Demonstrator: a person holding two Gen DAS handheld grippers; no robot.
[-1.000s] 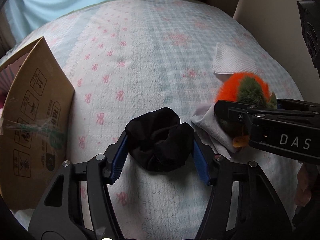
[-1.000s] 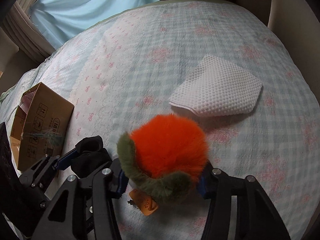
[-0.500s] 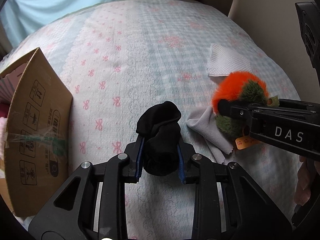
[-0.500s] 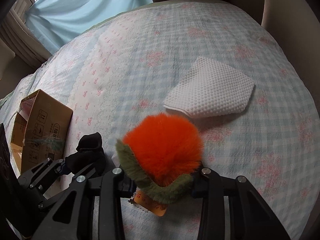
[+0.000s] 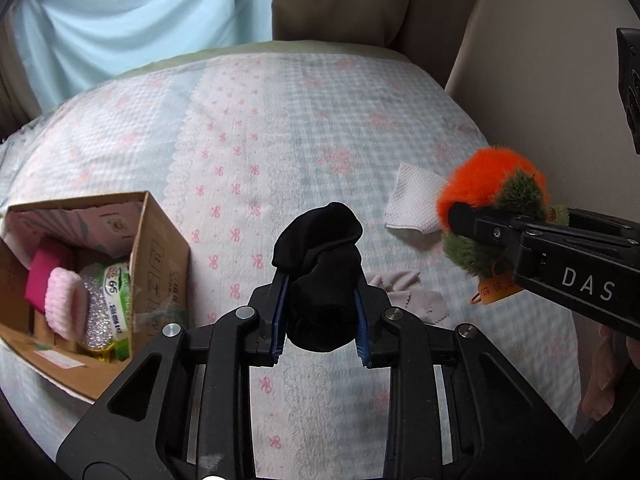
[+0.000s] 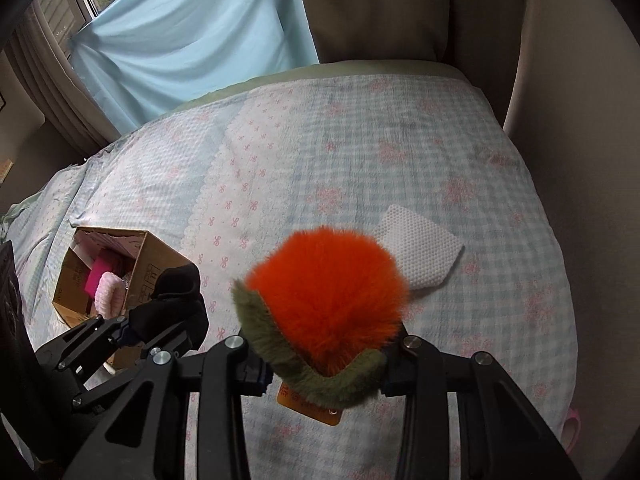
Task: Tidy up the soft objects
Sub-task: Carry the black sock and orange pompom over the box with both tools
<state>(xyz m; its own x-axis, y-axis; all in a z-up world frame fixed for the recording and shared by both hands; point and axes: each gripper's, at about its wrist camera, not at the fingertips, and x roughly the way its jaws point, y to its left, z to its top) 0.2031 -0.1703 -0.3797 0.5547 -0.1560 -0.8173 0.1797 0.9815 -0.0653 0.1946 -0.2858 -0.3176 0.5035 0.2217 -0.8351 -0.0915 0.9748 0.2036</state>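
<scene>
My left gripper [image 5: 320, 320] is shut on a black sock [image 5: 320, 264] and holds it above the bed; the sock also shows in the right wrist view [image 6: 176, 300]. My right gripper [image 6: 324, 364] is shut on an orange and green plush toy [image 6: 328, 292] with an orange tag, held above the bed; the toy shows at the right of the left wrist view [image 5: 492, 192]. An open cardboard box [image 5: 160, 248] lies at the left on the bed, also seen in the right wrist view [image 6: 156, 256]. It holds a pink fluffy item [image 5: 64, 304], a magenta item and a packet.
A white textured cloth [image 6: 420, 248] lies on the floral bedspread [image 6: 360, 140] behind the toy. A grey cloth [image 5: 404, 296] lies flat below the sock. A light blue curtain [image 6: 192, 40] and beige upholstery stand beyond the bed's far edge.
Both grippers have risen from the bed with the sock and the plush toy. The left gripper closed on the sock. The box's inside has come into view.
</scene>
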